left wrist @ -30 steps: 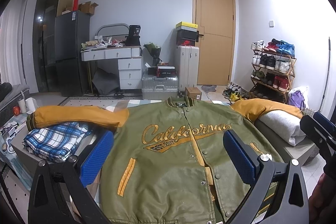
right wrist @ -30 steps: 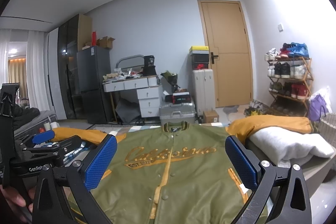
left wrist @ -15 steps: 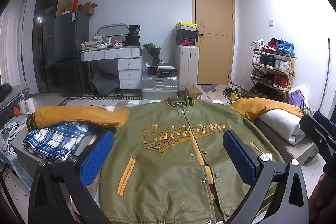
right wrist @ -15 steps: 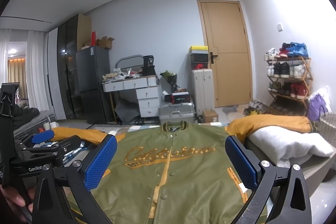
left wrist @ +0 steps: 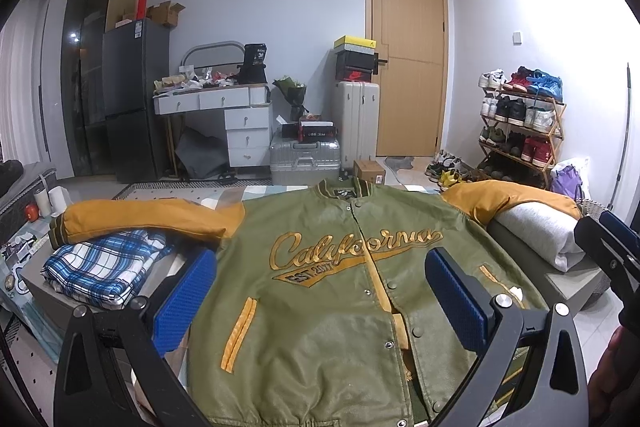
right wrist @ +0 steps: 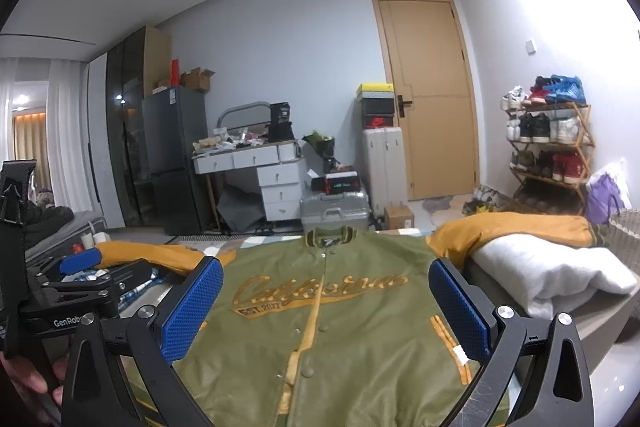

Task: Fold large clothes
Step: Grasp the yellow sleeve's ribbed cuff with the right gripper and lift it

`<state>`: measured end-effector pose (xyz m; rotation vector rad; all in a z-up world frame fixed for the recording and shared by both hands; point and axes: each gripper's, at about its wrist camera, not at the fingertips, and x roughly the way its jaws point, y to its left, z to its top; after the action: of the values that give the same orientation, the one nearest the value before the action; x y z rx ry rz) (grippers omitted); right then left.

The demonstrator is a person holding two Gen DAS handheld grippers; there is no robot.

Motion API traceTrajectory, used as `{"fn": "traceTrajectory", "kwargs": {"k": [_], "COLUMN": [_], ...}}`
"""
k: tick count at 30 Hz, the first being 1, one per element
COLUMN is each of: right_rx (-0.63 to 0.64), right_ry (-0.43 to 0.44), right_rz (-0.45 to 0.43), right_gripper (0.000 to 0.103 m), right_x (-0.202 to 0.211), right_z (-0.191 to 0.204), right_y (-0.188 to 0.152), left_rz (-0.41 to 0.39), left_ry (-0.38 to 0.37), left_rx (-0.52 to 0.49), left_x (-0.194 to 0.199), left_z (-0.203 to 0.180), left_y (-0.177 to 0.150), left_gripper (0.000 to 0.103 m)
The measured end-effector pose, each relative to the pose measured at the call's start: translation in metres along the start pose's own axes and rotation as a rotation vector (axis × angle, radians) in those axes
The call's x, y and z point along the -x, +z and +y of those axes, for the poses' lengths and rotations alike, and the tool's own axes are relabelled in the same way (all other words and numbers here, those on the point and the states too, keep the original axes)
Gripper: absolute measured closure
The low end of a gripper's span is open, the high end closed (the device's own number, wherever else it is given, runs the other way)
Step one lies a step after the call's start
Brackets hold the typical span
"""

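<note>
You're looking at a jacket [left wrist: 320,307] with a smooth olive body of faint leather-like sheen, stitched mustard lettering and ribbed knit collar. Your left gripper [left wrist: 320,291] has matt black plastic arms, bright metal screws and blue pads [left wrist: 188,299] with a dimpled texture. Beside it lies soft checked cloth [left wrist: 104,267]; the door [left wrist: 408,55] looks like matt wood.

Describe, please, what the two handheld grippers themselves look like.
Both the left gripper and right gripper have black angular frames, silver bolts and blue dimpled finger pads. White "GenRob" lettering marks the left one.
</note>
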<state>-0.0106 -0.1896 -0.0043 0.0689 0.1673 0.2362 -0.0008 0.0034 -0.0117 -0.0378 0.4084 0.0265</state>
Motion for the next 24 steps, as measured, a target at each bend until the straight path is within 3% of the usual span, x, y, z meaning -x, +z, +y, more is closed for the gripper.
{"fn": "traceTrajectory", "kwargs": {"k": [6, 12, 17, 20, 24], "right_rx": [-0.119, -0.291, -0.429, -0.579, -0.741], "right_ry": [-0.02, -0.177, -0.257, -0.291, -0.266], "right_rz": [0.047, 0.118, 0.175, 0.216, 0.244], "right_gripper": [0.0, 0.0, 0.0, 0.0, 0.0], "right_x": [-0.024, -0.05, -0.066, -0.077, -0.098], "right_z": [-0.054, -0.172, -0.269, -0.333, -0.403], "right_y": [0.0, 0.005, 0.012, 0.01, 0.005], "left_rz": [0.073, 0.181, 0.25, 0.285, 0.326], "left_ry": [-0.018, -0.037, -0.031, -0.022, -0.005], "left_rx": [-0.042, -0.073, -0.095, -0.115, -0.146], "left_x": [-0.034, -0.077, -0.104, -0.116, -0.133], "left_z": [-0.013, -0.025, -0.031, -0.035, -0.042], "left_y": [-0.008, -0.02, -0.025, -0.027, -0.031], "left_gripper": [0.001, 0.001, 0.001, 0.001, 0.001]}}
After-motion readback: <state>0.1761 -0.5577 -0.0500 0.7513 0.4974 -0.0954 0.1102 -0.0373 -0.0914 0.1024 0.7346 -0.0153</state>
